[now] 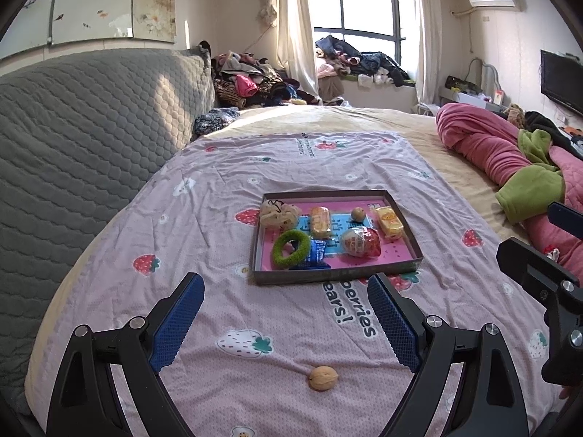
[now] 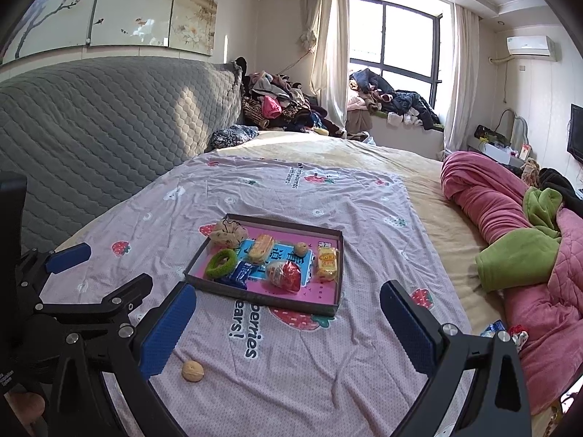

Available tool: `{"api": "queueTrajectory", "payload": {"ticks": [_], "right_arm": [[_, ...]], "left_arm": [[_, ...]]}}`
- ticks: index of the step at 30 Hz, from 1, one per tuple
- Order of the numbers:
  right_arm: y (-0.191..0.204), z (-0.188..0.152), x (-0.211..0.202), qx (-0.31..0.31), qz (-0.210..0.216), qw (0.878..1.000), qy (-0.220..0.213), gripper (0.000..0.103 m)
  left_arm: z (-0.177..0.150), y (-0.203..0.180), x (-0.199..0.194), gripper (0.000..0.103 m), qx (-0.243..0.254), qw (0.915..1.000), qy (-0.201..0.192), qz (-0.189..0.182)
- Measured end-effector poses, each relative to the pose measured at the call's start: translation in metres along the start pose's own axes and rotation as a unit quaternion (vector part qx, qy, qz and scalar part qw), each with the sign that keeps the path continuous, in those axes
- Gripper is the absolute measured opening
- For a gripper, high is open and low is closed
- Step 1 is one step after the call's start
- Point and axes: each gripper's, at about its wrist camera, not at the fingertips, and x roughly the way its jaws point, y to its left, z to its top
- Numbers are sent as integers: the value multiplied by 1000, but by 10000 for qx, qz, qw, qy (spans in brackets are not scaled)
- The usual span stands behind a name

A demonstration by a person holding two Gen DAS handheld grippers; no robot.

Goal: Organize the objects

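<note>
A shallow dark tray (image 1: pixel 337 277) (image 2: pixel 263 299) lies on the lilac strawberry-print sheet. It holds a cream scrunchie (image 1: pixel 278 213), a green scrunchie (image 1: pixel 291 248), a blue packet (image 1: pixel 317 254), a snack cake (image 1: pixel 320 220), a small walnut (image 1: pixel 358 214), a yellow packet (image 1: pixel 390 221) and a red-and-white wrapped ball (image 1: pixel 362 242). A loose walnut (image 1: pixel 323 377) (image 2: pixel 192 370) rests on the sheet in front of the tray. My left gripper (image 1: pixel 286 284) (image 2: pixel 114 266) is open above it, empty. My right gripper (image 2: pixel 289 291) (image 1: pixel 535 233) is open beside it, empty, facing the tray.
A grey quilted headboard (image 1: pixel 83 138) runs along the left. A bunched pink blanket with green lining (image 2: pixel 517 240) fills the right side of the bed. A small blue packet (image 2: pixel 492 327) lies by the blanket. Clothes piles (image 1: pixel 251 82) sit behind the bed.
</note>
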Motion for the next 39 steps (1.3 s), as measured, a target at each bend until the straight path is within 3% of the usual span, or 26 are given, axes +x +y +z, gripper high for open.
{"api": "queueTrajectory", "payload": {"ticks": [39], "right_arm": [[-5,-55,29,191,11,9991,369,102]], "left_arm": [[-48,0,35,92,-60,9993,371,-39]]}}
